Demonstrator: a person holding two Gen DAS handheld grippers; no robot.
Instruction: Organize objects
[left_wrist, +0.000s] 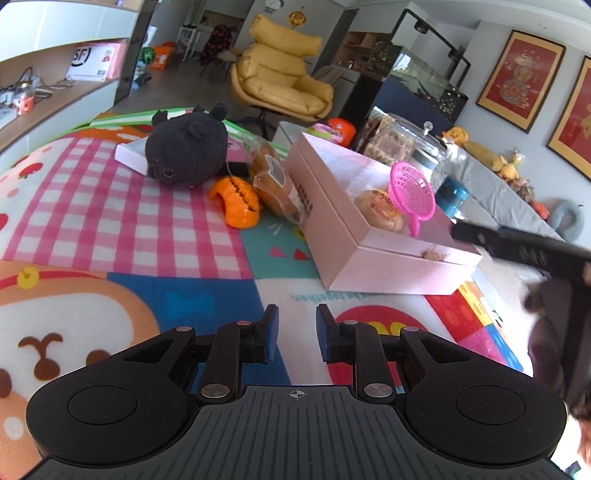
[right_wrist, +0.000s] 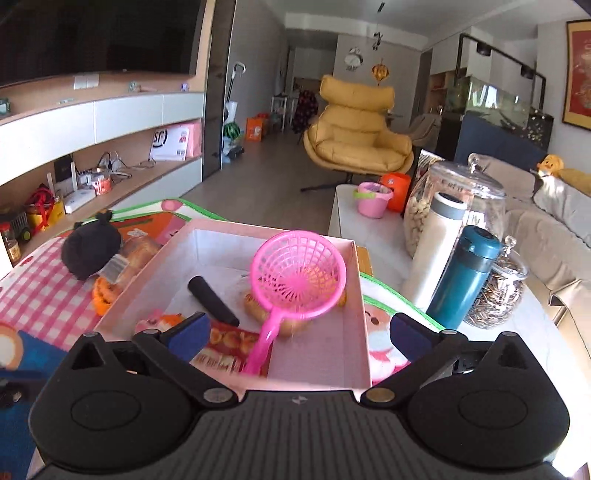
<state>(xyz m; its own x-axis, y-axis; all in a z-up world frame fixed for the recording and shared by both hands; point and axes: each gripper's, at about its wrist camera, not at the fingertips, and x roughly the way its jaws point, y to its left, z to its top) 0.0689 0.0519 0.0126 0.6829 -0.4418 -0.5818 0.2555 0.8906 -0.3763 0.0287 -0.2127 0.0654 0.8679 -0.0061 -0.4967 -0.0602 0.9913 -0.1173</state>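
A: Biggest thing first?
B: The soft fleece mat (left_wrist: 122, 221), pink gingham and cartoon patches. Then the pink cardboard box (right_wrist: 364, 306), rectangular and open-topped, mid-frame in the right wrist view.
A: And inside it?
B: A pink plastic strainer (right_wrist: 299, 277), round lattice bowl tilted on a wrapped bun (right_wrist: 258, 308); its long axis points its handle toward the lower edge. Beside it lies a black cylinder (right_wrist: 213, 300), possibly foam.
A: Grippers?
B: The right gripper (right_wrist: 299, 330) gapes wide over the box, holding nothing. The left gripper (left_wrist: 295, 334) is nearly closed, empty, above the mat.
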